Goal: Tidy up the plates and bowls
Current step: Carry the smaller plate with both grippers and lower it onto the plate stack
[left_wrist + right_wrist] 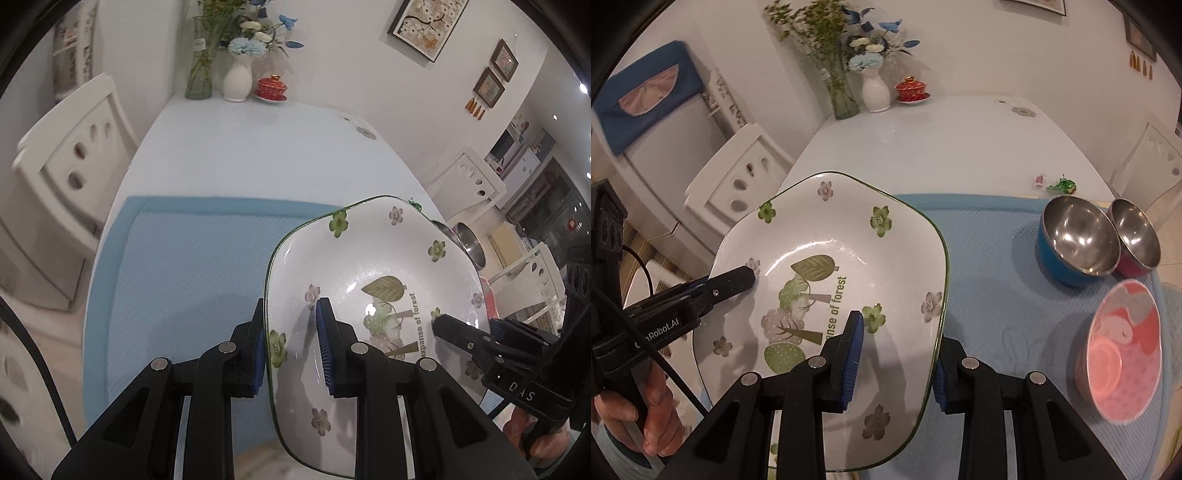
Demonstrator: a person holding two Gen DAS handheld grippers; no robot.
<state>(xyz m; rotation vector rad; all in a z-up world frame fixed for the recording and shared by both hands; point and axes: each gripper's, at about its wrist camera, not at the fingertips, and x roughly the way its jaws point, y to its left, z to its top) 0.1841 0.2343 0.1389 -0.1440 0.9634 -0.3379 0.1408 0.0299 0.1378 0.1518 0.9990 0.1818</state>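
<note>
A white square plate with flower and tree prints (369,266) (827,236) is held above the blue mat (192,258) (997,266) by both grippers. My left gripper (291,350) is shut on the plate's left rim; it also shows in the right wrist view (738,280). My right gripper (897,358) is shut on the plate's right rim; it also shows in the left wrist view (454,328). A blue steel bowl (1075,240), a magenta steel bowl (1137,236) and a pink patterned bowl (1123,350) stand on the mat to the right.
The white table (258,147) carries a glass vase (201,55), a white vase of flowers (238,77) and a red lidded cup (271,88) at its far end. White chairs (70,155) stand at both sides. Small wrappers (1062,184) lie behind the bowls.
</note>
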